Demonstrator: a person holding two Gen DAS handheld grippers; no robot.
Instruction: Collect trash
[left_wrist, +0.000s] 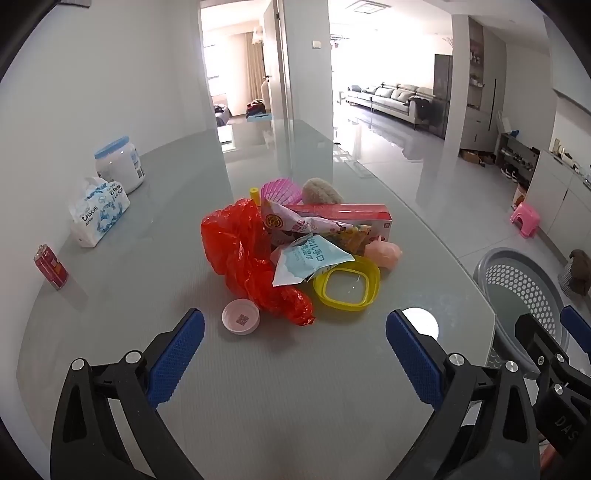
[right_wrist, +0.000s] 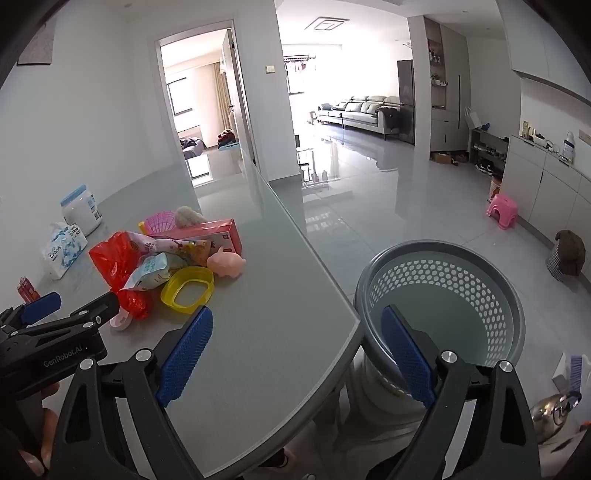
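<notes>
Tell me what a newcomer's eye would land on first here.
The heap of trash mid-table, led by the crumpled red plastic bag with the yellow lid at its right. Then the grey perforated basket standing just off the table's corner.

Readable print on packaging and tools

"GenRobot.AI" in pale letters along the black body of the left claw (right_wrist: 40, 306), seen from the right wrist view. "DAS", cut off at the frame edge, on the black body of the right claw (left_wrist: 546, 325) in the left wrist view. Blue lettering that looks like "Cidos" on the white-and-blue tissue pack (left_wrist: 99, 211), with smaller print too fine to read. Large white Chinese characters on the light blue wipes packet (left_wrist: 308, 260). A QR code inside the round pink lid (left_wrist: 241, 316). Print on the red can (left_wrist: 51, 266), the white tub (left_wrist: 119, 163) and the long red box (left_wrist: 343, 214) too small to make out.
</notes>
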